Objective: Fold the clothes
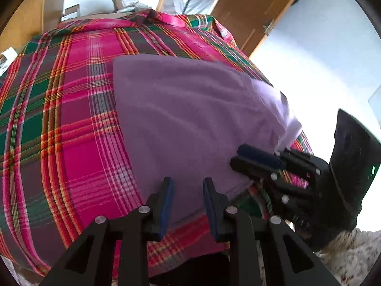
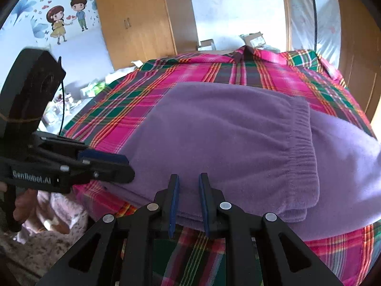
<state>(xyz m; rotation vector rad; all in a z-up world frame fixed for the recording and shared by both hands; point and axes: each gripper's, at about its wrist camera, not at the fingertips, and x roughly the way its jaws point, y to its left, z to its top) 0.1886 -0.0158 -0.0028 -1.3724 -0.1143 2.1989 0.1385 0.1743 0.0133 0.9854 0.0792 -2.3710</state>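
The soft purple fleece garment (image 2: 228, 143) lies folded on the bed, spread over a pink, green and orange plaid bedspread (image 1: 71, 109), with its ribbed elastic hem (image 2: 307, 147) running down the right side of the top layer in the right wrist view and a paler purple layer showing beyond it. The left tool (image 1: 187, 205) sits at the near edge of the garment, its two blue-padded fingers (image 1: 166, 205) standing apart with purple cloth showing in the gap between them, nothing pinched. Over to the side, the right tool (image 2: 188, 202) is right there too, at the near edge of the fold, fingers also parted, cloth visible between them but not clamped. From the left wrist view the right tool reaches in from the right, lying low over the garment's near right corner; from the right wrist view the left tool comes in from the left, its tip just at the garment's left edge. A hand (image 2: 23, 205) grips the left tool's handle beside a pale patterned sleeve (image 2: 64, 214). Behind the bed stand a wooden wardrobe (image 2: 142, 19), cardboard boxes (image 1: 126, 0) and a cartoon wall sticker (image 2: 69, 16).
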